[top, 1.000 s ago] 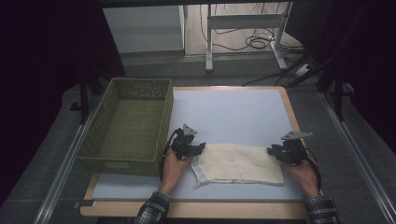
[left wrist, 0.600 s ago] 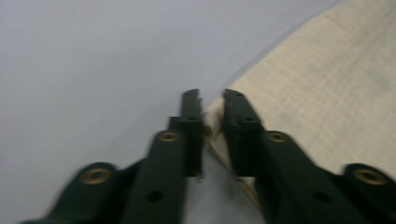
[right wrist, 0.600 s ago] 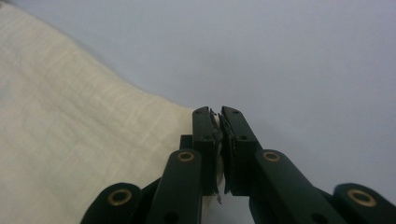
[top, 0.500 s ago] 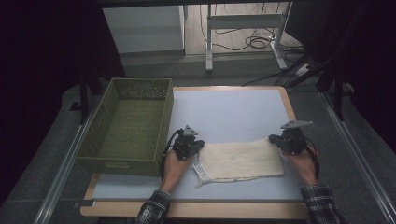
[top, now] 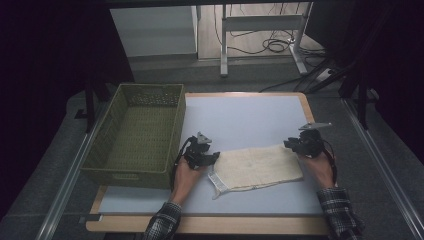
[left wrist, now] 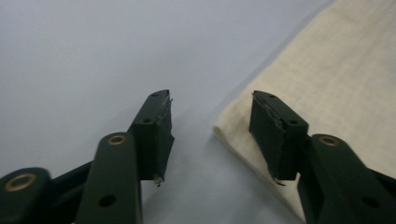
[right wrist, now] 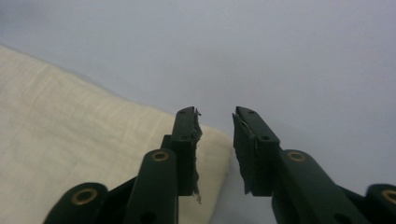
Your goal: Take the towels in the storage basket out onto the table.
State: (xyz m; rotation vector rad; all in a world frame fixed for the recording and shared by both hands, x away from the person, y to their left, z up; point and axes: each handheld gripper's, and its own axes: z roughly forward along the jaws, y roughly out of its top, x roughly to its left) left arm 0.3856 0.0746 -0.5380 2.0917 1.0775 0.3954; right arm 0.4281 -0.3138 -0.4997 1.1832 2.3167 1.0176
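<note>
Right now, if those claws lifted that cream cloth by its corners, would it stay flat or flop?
The cream cloth would probably sag: it lies limp and folded on the table, its edge rolled softly. It looks thin and woven, so likely light. Pushed, it would probably bunch rather than slide.

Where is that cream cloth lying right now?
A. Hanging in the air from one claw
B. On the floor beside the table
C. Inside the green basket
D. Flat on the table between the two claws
D: the cloth lies flat on the table, with the left claw at one end and the right claw at the other, both open; the basket stands apart to the side.
</note>
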